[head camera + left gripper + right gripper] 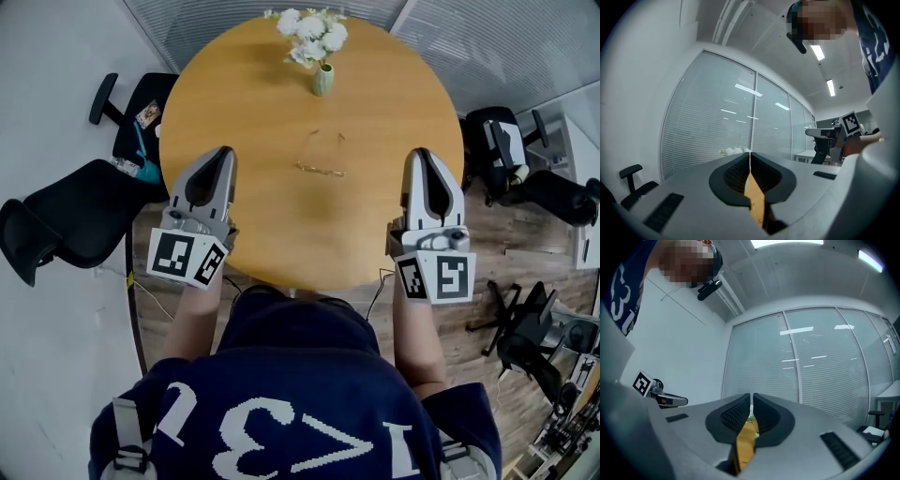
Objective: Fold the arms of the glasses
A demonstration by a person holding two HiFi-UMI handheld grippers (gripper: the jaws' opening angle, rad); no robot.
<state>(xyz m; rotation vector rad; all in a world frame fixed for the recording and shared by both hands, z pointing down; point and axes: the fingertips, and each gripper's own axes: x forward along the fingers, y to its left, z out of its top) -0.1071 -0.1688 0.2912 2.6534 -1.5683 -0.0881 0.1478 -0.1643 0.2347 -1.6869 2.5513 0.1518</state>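
A thin-framed pair of glasses [321, 157] lies near the middle of the round wooden table [262, 112], its arms spread open and pointing toward the far side. My left gripper [223, 152] hovers over the table's left part, shut and empty, left of the glasses. On the opposite side my right gripper [419, 154] is also shut with nothing in it. In the left gripper view the left gripper [750, 154] has its jaws closed, with a sliver of tabletop below. The right gripper [751, 409] looks the same in the right gripper view.
A small green vase [322, 79] of white flowers [309, 32] stands at the table's far edge. Black office chairs [66, 211] stand at the left, another chair [511, 150] at the right. Glass walls with blinds [722, 126] surround the room.
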